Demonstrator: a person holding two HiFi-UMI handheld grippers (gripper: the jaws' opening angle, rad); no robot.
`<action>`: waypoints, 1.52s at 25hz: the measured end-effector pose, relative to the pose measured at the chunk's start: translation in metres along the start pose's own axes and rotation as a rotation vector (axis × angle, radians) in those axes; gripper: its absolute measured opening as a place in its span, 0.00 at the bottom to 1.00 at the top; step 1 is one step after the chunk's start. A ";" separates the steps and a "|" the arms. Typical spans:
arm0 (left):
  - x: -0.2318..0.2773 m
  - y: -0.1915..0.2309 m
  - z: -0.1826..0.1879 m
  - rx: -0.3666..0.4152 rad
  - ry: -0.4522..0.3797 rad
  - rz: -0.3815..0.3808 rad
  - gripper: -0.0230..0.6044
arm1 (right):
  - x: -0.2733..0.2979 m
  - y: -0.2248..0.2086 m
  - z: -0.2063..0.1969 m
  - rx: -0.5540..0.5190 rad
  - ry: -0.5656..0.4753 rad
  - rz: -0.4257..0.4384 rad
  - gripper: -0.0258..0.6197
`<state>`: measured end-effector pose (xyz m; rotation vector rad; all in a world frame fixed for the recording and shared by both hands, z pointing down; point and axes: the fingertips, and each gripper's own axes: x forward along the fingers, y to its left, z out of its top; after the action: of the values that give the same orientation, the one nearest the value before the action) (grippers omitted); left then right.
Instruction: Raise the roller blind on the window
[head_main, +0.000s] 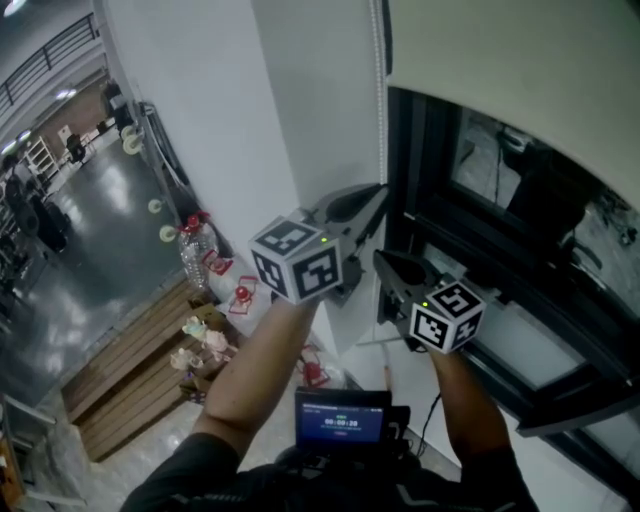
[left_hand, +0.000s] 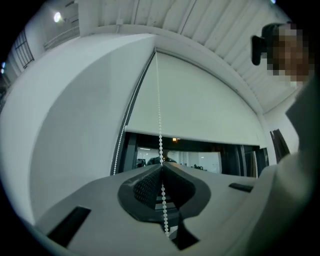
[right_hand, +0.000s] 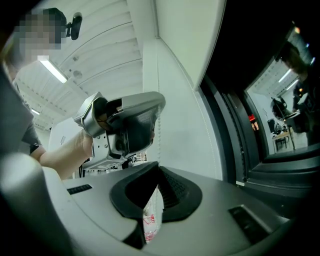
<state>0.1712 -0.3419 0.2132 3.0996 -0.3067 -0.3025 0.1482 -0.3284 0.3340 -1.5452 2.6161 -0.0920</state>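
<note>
The off-white roller blind (head_main: 500, 60) (left_hand: 200, 100) hangs partly lowered over the dark-framed window (head_main: 470, 170). Its white bead chain (head_main: 379, 60) (left_hand: 159, 100) (right_hand: 159, 137) runs down the blind's left edge. My left gripper (head_main: 378, 192) (left_hand: 161, 166) (right_hand: 157, 107) is shut on one strand of the chain; the chain passes between its pads and comes out below. A second strand (left_hand: 120, 145) hangs free to the left. Just beneath, my right gripper (head_main: 380, 258) (right_hand: 158, 165) is shut, with the chain running down into its tips.
A white wall (head_main: 240, 100) stands left of the window. Far below lie wooden planks (head_main: 130, 370), plastic bottles (head_main: 195, 250) and red-and-white items (head_main: 242, 292). A small device with a lit screen (head_main: 342, 418) sits at the person's chest.
</note>
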 end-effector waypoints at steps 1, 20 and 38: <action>-0.001 0.001 0.000 -0.014 -0.007 -0.003 0.05 | 0.000 0.000 0.000 0.002 -0.001 -0.001 0.04; -0.019 0.000 -0.048 0.050 0.063 0.061 0.05 | -0.003 0.004 -0.047 0.054 0.082 -0.010 0.04; -0.033 -0.012 -0.092 0.058 0.105 0.102 0.05 | -0.016 0.010 -0.092 0.128 0.134 -0.037 0.04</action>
<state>0.1593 -0.3247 0.3091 3.1277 -0.4764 -0.1307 0.1358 -0.3096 0.4249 -1.5963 2.6219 -0.3709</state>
